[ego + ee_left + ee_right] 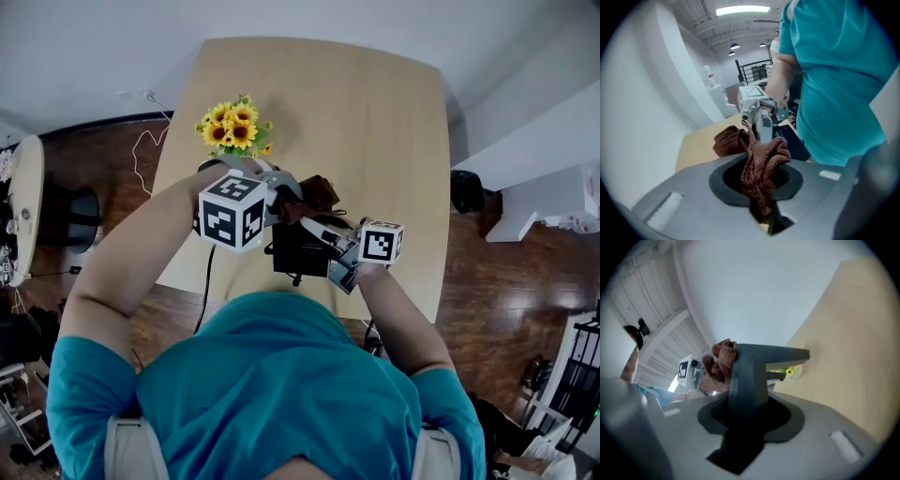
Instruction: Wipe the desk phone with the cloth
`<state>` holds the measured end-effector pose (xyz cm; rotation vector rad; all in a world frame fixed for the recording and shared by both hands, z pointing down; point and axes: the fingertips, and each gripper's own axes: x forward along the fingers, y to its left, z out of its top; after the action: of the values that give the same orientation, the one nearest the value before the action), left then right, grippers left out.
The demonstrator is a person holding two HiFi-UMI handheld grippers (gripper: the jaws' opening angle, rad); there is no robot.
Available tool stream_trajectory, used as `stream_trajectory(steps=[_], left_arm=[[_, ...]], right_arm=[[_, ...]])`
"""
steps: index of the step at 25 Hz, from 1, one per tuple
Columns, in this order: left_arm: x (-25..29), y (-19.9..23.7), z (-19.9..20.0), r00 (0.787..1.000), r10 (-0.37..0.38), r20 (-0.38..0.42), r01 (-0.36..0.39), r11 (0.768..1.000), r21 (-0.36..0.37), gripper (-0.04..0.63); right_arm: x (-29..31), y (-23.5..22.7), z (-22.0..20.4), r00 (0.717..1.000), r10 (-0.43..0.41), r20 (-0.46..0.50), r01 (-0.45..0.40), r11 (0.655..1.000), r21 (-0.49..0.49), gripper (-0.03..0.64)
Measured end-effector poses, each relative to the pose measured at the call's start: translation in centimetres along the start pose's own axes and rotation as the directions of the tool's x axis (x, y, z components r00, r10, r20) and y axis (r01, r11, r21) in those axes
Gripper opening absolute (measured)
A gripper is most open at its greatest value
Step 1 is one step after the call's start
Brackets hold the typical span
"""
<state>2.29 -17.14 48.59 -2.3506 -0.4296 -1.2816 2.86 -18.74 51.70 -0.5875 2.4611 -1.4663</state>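
2 grips: left tongs point(764, 213) on cloth point(764, 164), right tongs point(740, 437) on handset point(754, 366).

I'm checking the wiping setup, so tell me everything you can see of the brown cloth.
The cloth is brown, coarse-knit and crumpled. One end is pinched in the left hand-held gripper. The rest bunches up against the far end of the grey handset, which is held by the right hand-held gripper.
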Motion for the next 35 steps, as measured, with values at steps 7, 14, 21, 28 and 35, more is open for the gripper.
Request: stream_trajectory(steps=[7, 14, 21, 28, 35], left_arm=[[0.4, 1.4, 2.4, 0.961, 0.261, 0.095, -0.24, 0.952, -0.189, 0.069], [3.6, -1.1, 4.2, 0.968, 0.245, 0.057, -0.239, 0.966, -0.103, 0.069], [6.0, -4.9, 4.7, 0.984, 0.179, 0.011, -0.178, 0.982, -0.063, 0.069], [5.5, -6.3, 5.2, 0.982, 0.182, 0.044, -0.177, 0.979, -0.104, 0.069], [5.0, -5.8, 3.8, 0.916, 0.231, 0.329, 0.03, 0.776, -0.63, 0.069]], right_arm=[[-1.6, -1.2, 4.3, 0.951, 0.029, 0.309, -0.094, 0.975, 0.2, 0.158], [-2.6, -1.6, 5.9, 0.918, 0.016, 0.396, -0.118, 0.964, 0.236, 0.158], [-3.4, -1.7, 7.4, 0.915, -0.009, 0.404, -0.061, 0.985, 0.16, 0.163], [-5.6, -0.6, 11.3, 0.869, 0.008, 0.496, -0.069, 0.992, 0.105, 0.163], [-8.0, 4.6, 16.0, 0.738, 0.136, 0.661, -0.225, 0.973, 0.051, 0.16]])
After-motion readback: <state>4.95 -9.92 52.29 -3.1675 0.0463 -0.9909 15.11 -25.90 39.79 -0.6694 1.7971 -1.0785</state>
